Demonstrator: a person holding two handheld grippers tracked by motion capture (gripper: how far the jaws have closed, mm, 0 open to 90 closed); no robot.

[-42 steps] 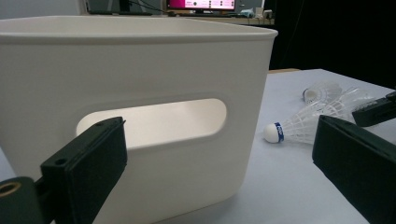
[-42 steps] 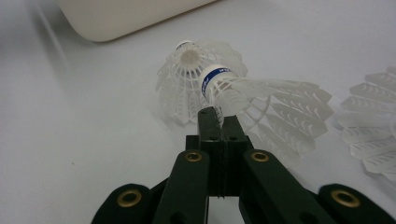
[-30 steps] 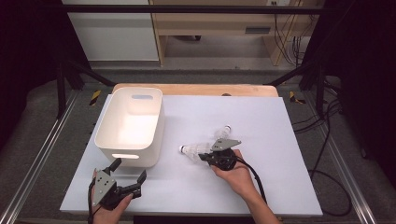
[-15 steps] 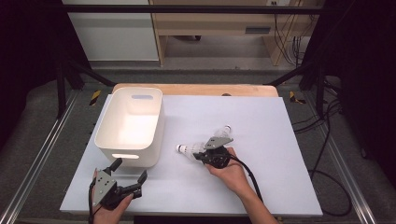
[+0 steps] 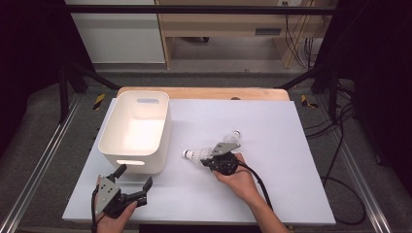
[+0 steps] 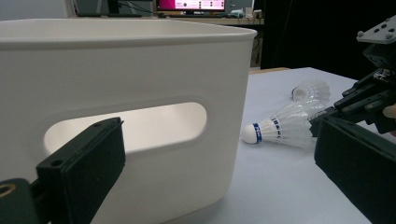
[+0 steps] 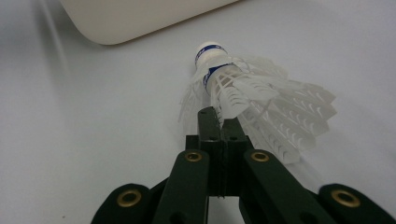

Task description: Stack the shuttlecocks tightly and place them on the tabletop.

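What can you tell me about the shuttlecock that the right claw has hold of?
The white plastic shuttlecock with a blue-banded cork tip lies on its side on the white table sheet, its rounded tip pointing toward the white plastic bin. Its skirt is ribbed, translucent white mesh, flaring away from the tip. The right claw is shut on the skirt's edge, the jaws pinching it from behind. A second shuttlecock lies just beyond it.

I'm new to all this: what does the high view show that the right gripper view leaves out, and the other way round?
The high view adds the whole white bin, a second shuttlecock beyond the held shuttlecock, and the open left tongs. The right gripper view adds a close look: the right tongs shut on the skirt, blue markings by the cork. Both share the held shuttlecock, some bin and the white table.
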